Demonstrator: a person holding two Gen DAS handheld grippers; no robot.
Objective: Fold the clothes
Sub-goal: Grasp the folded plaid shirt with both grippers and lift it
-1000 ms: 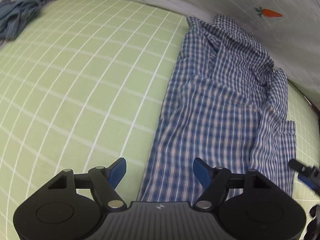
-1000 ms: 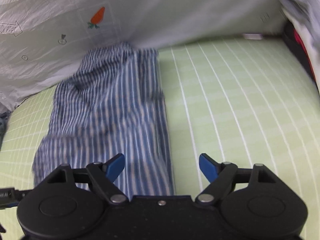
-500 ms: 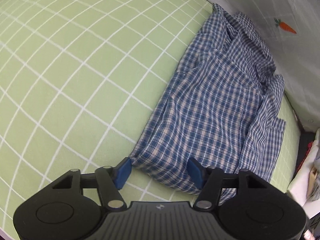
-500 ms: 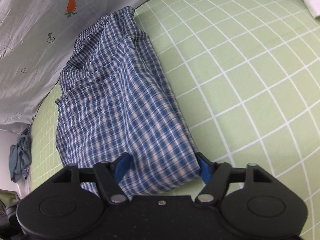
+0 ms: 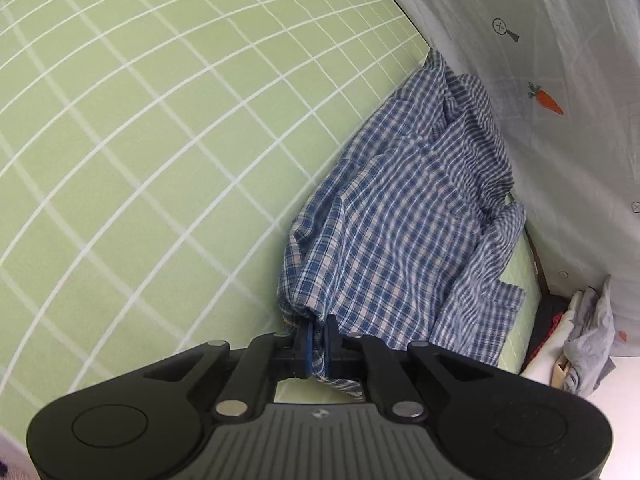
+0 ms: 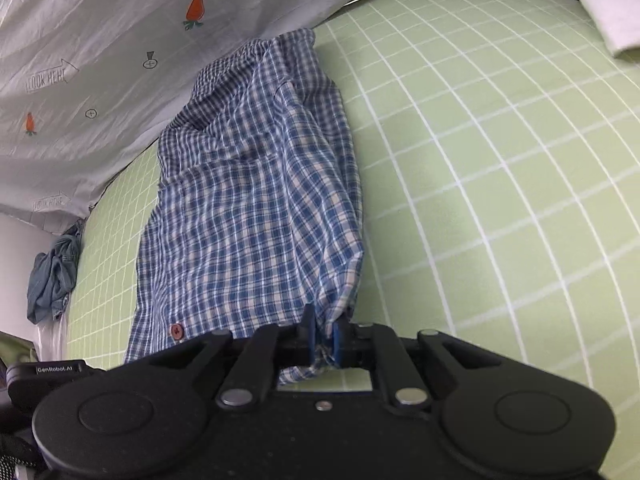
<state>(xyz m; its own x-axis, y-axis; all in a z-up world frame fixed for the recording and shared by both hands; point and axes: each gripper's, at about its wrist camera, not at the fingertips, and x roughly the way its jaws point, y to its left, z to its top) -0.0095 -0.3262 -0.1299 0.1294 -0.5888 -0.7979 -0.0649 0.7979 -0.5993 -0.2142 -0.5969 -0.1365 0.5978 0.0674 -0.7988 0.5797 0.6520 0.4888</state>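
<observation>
- Left wrist view: we find the left gripper (image 5: 317, 334) closed tight on the near left corner of the blue-and-white checked cotton shirt (image 5: 404, 220); cloth bunches between the blue pads, so the pinch has taken more than one layer
- Same view: the shirt lies lengthwise on the light green sheet with white grid lines (image 5: 152, 140), already narrowed to a long strip, its far end against the pale grey cloth printed with small carrots (image 5: 568, 100); one flap hangs loose on the right side
- Right wrist view: we find the right gripper (image 6: 322, 338) likewise clamped on the near right corner of the shirt (image 6: 256, 208), with a fold of hem trapped between the fingers; a red-brown button (image 6: 176, 331) shows near the hem
- Same view: a crumpled grey-blue garment (image 6: 54, 276) sits well apart at the sheet's left edge
- Judgement: both near corners are held, which suits carrying the hem towards the collar; we would raise both grippers level, keep the hem taut between them, use the grid lines to stay square, and lay the edge down short of the grey cloth
- Risk: the loose right flap may drag out and spoil the fold
</observation>
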